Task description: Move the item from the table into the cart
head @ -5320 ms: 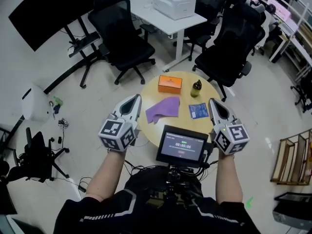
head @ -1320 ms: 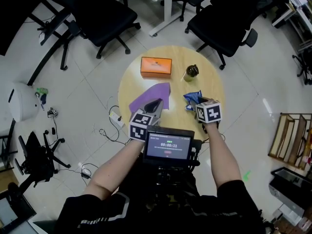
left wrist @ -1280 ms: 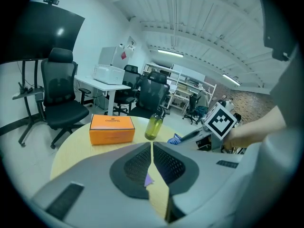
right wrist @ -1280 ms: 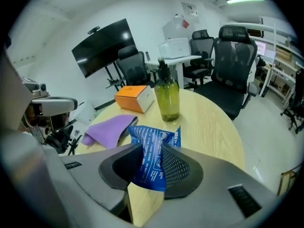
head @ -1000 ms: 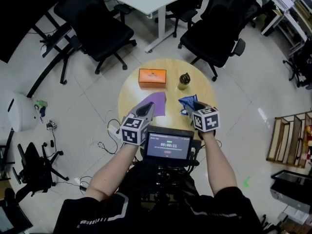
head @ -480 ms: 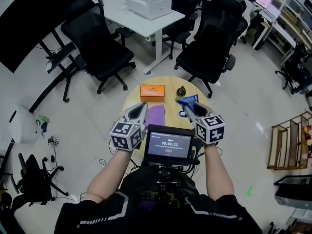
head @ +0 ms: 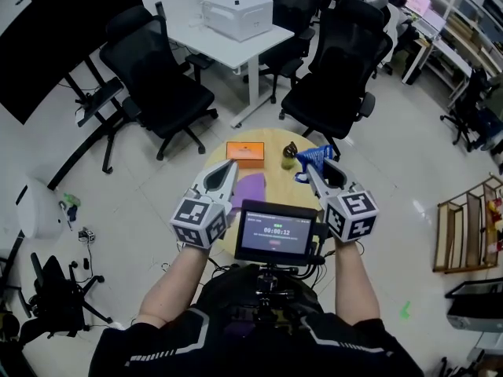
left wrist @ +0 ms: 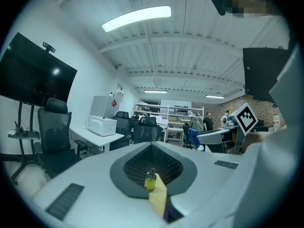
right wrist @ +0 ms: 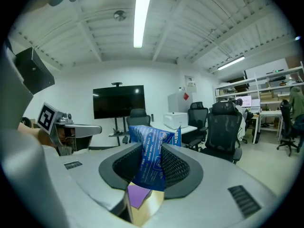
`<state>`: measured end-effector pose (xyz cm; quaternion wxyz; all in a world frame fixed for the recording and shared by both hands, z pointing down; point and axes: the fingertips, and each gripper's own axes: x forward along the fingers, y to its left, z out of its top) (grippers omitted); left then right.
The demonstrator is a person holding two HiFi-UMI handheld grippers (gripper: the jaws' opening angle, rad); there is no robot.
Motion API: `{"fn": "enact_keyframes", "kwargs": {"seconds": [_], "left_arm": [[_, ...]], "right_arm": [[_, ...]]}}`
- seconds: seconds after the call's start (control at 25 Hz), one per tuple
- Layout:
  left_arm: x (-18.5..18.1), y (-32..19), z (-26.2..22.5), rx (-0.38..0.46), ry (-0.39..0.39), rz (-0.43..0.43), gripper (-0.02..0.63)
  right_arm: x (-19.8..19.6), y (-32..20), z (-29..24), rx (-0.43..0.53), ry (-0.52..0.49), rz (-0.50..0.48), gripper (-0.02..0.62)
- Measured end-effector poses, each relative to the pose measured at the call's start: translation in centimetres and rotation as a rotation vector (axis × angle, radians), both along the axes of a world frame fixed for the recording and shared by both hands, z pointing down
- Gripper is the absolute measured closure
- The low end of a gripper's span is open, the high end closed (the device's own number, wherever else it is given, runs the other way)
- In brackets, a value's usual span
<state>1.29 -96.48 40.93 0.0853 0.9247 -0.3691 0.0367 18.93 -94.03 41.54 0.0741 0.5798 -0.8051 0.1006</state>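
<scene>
My right gripper (head: 309,169) is shut on a blue snack packet (head: 313,159), held in the air above the far right of the round wooden table (head: 271,141). In the right gripper view the packet (right wrist: 153,158) stands upright between the pads. My left gripper (head: 229,166) hangs level beside it, shut with nothing in it. Below on the table are an orange box (head: 246,151), a small bottle (head: 289,156) and a purple cloth (head: 250,188). Through the slit under the left gripper (left wrist: 152,148) the bottle (left wrist: 150,180) shows.
Black office chairs (head: 334,69) ring the table. A white desk (head: 228,42) carries a white machine (head: 237,14). At the left stands a large black screen (head: 63,38), at the right edge a wooden rack (head: 468,234). A small monitor (head: 279,232) sits at my chest.
Both grippers have risen well above the table, the right one carrying the blue packet up off the tabletop. The table now looks smaller and farther below.
</scene>
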Motion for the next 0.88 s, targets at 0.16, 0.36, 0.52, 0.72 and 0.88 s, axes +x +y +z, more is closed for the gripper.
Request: {"fn": "enact_keyframes", "kwargs": {"seconds": [0.16, 0.36, 0.52, 0.72, 0.88], "left_arm": [[1.4, 0.7, -0.1, 0.004, 0.009, -0.007, 0.606], [8.3, 3.6, 0.6, 0.033, -0.011, 0.028, 0.606], [10.6, 3.9, -1.6, 0.043, 0.013, 0.098, 0.606], [14.8, 4.4, -3.6, 0.065, 0.039, 0.246, 0.606], [17.5, 5.5, -4.5, 0.062, 0.048, 0.401, 0.606]], "right_arm": [[1.3, 0.9, -0.5, 0.023, 0.001, 0.007, 0.474], [8.5, 4.4, 0.5, 0.069, -0.016, 0.06, 0.474], [10.7, 5.8, -2.1, 0.095, 0.008, 0.147, 0.474], [13.8, 9.3, -5.1, 0.135, 0.053, 0.317, 0.473], [15.0, 11.8, -6.9, 0.145, 0.066, 0.457, 0.474]]}}
